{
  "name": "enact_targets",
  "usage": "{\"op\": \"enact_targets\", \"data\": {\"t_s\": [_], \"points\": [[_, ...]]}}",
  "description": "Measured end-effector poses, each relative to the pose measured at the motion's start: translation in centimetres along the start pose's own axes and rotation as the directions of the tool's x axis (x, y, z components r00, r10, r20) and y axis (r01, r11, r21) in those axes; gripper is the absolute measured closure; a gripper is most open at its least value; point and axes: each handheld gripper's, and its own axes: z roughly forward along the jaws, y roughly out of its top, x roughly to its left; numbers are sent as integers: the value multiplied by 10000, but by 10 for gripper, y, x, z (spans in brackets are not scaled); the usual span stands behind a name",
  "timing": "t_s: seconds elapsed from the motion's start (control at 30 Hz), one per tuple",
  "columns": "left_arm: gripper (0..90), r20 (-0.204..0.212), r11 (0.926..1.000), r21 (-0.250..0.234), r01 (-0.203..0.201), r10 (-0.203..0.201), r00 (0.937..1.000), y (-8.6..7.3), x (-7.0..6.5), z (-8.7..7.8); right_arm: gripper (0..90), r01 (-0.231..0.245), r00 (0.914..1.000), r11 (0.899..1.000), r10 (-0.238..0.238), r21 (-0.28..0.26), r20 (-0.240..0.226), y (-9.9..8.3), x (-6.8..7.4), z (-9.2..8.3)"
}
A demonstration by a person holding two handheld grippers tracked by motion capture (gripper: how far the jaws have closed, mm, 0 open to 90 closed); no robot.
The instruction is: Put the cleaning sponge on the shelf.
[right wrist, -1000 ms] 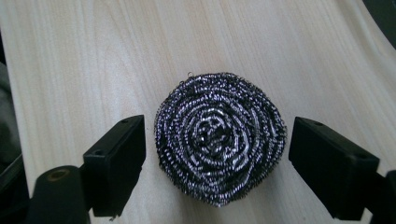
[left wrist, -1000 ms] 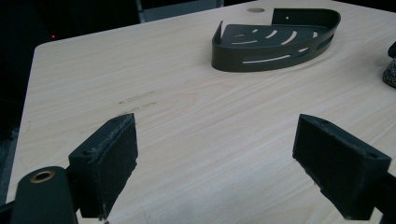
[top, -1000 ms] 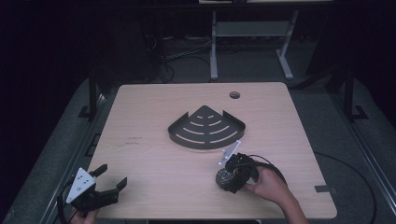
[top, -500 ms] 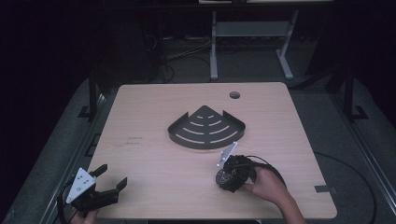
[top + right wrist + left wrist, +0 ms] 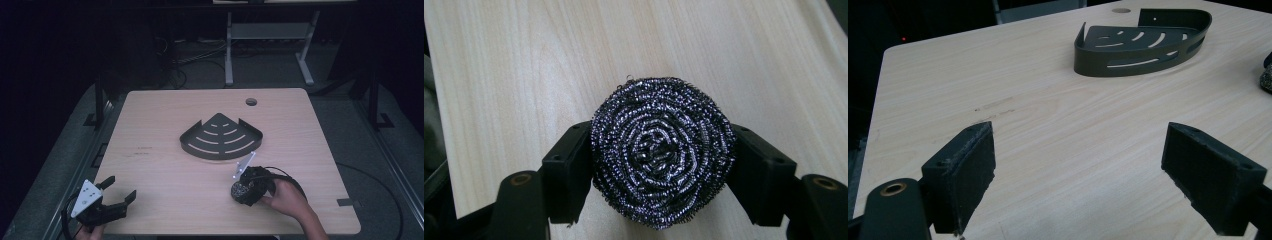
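Right gripper view | right gripper [image 5: 659, 160] jaws just closed, pinching steel scourer [image 5: 661, 150] | left gripper [image 5: 1080, 175] spread, unmoved

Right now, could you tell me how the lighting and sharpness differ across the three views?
High view: dim, surroundings nearly black, only the table lit. Left gripper view: bright, the dark corner tray sharp, the near pads slightly soft. Right gripper view: evenly lit, the steel scourer crisp, glinting between the right gripper jaws.
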Motion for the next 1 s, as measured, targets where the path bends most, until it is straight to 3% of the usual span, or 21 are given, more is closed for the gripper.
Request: {"op": "enact_targets", "data": {"t_s": [0.3,1.0], "points": [[133,13,10000,16,-27,27,10000,0,0,0,316,49,10000,9994,-49,-346,2,3,0,-9],[132,40,10000,-21,-4,4,10000,0,0,0,316,449,9990,9979,-449,-475,8,24,-4,-23]]}}
